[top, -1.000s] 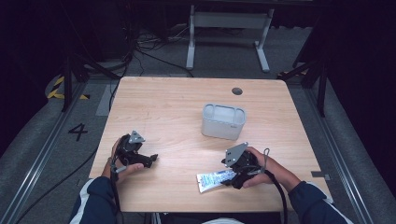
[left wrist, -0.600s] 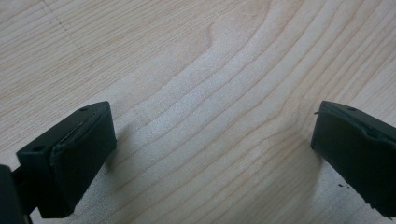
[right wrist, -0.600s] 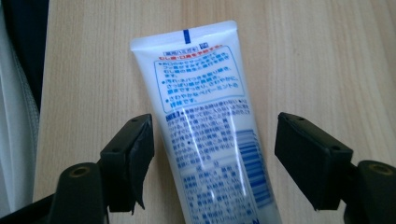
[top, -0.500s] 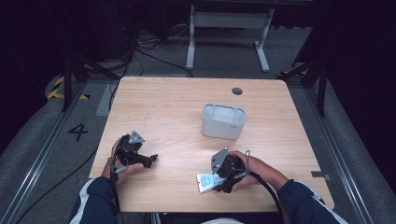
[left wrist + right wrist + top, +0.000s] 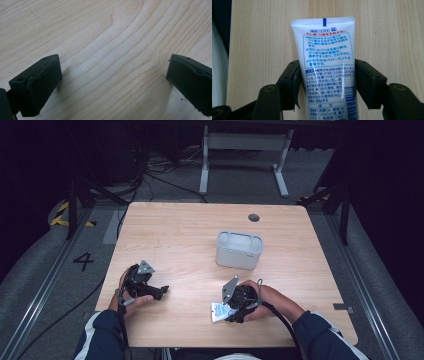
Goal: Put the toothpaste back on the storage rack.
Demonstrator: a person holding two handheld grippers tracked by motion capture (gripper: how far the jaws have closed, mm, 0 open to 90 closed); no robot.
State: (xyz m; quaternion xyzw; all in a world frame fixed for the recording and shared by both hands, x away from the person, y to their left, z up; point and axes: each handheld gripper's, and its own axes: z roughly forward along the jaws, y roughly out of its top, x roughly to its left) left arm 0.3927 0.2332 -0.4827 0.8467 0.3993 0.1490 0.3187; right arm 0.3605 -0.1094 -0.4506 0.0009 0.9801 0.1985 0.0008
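Toothpaste tube [image 5: 328,67], white with blue and red print, lies flat on the desk [image 5: 180,240] near its front edge, right of centre, and sits between the right gripper [image 5: 327,80]'s two black jaws, which press against its two long sides; the crimped end points away from the camera. The desk is pale wood with a small round dark hole [image 5: 254,217] near its far edge and a grey open-topped container [image 5: 239,250] standing just right of its middle, apart from both grippers. Grey carpet, cables and a white metal frame [image 5: 245,155] lie beyond the far edge in a dark room. Near the front-left corner, the left gripper [image 5: 112,75] hangs low over bare wood, jaws spread wide with nothing between them.
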